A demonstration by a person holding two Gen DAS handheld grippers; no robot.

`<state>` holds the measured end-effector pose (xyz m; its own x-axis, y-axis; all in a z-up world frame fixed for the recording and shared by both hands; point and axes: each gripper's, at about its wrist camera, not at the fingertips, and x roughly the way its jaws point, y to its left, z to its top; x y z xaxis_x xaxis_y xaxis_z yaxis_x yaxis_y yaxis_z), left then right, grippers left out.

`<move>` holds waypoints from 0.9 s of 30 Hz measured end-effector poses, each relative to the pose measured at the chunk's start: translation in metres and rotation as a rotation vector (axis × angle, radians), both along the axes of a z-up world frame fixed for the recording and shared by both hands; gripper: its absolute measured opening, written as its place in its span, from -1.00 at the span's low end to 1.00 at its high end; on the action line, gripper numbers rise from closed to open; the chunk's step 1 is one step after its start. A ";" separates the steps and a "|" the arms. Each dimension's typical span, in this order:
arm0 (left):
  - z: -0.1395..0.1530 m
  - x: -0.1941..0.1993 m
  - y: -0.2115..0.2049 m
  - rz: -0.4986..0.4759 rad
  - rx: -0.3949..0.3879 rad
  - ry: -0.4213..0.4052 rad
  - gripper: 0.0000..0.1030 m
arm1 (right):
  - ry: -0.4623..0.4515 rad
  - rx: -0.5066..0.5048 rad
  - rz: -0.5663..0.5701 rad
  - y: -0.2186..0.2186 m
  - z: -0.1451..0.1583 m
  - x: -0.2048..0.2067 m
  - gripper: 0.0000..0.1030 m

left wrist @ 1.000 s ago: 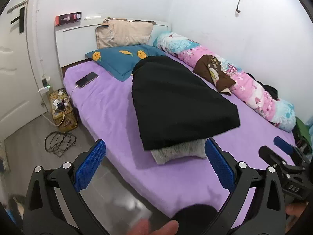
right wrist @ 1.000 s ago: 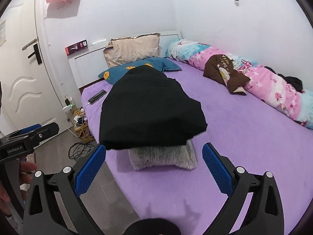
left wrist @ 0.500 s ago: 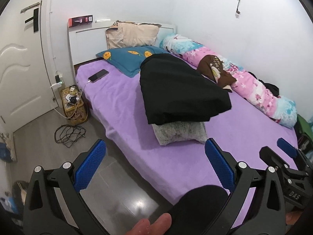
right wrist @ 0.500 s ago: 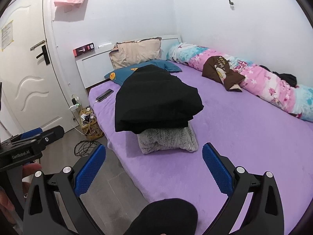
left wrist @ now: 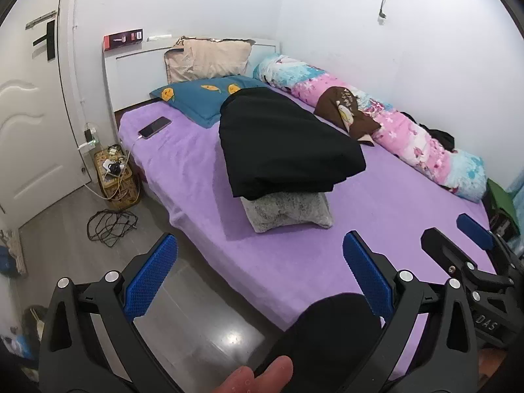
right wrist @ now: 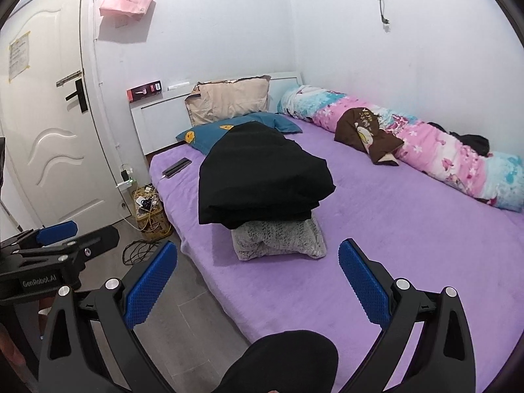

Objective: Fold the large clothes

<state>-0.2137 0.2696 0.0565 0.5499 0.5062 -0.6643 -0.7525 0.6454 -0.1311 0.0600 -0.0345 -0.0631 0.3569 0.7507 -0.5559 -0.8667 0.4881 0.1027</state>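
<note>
A folded black garment (left wrist: 281,144) (right wrist: 258,177) lies on the purple bed (left wrist: 203,196) (right wrist: 409,229), stacked on a folded grey fluffy garment (left wrist: 288,209) (right wrist: 278,239). My left gripper (left wrist: 258,262) is open and holds nothing, well back from the stack, over the bed's near edge and the floor. My right gripper (right wrist: 257,268) is open too, with nothing between its fingers, about as far back from the stack. Each gripper shows at the edge of the other's view.
Along the wall lie a rolled floral quilt (left wrist: 409,131) (right wrist: 425,144) and a brown garment (left wrist: 347,114) (right wrist: 366,134). A teal pillow (left wrist: 203,95), a beige pillow (left wrist: 209,59) and a phone (left wrist: 154,127) sit near the headboard. Cables (left wrist: 108,226) and a basket (left wrist: 114,177) are on the floor beside the door (right wrist: 42,131).
Both grippers have pulled back and risen away from the stack, which now looks smaller and farther off. The black garment has settled flat on the grey one. Both grippers stayed open.
</note>
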 end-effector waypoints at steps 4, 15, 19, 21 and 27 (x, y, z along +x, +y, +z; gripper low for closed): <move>0.000 0.003 0.000 0.017 0.014 0.014 0.88 | 0.006 -0.013 -0.004 -0.001 -0.003 0.002 0.88; 0.000 0.011 -0.009 0.004 0.033 0.032 0.88 | 0.018 -0.013 -0.002 0.001 -0.003 0.005 0.88; 0.000 0.011 -0.009 0.000 0.031 0.032 0.88 | 0.026 -0.011 0.002 0.001 -0.005 0.007 0.88; 0.001 0.012 -0.009 -0.001 0.035 0.034 0.88 | 0.025 -0.010 0.005 0.001 -0.004 0.007 0.88; 0.004 0.015 -0.010 -0.024 0.037 0.023 0.88 | 0.022 -0.009 0.004 0.001 -0.004 0.008 0.88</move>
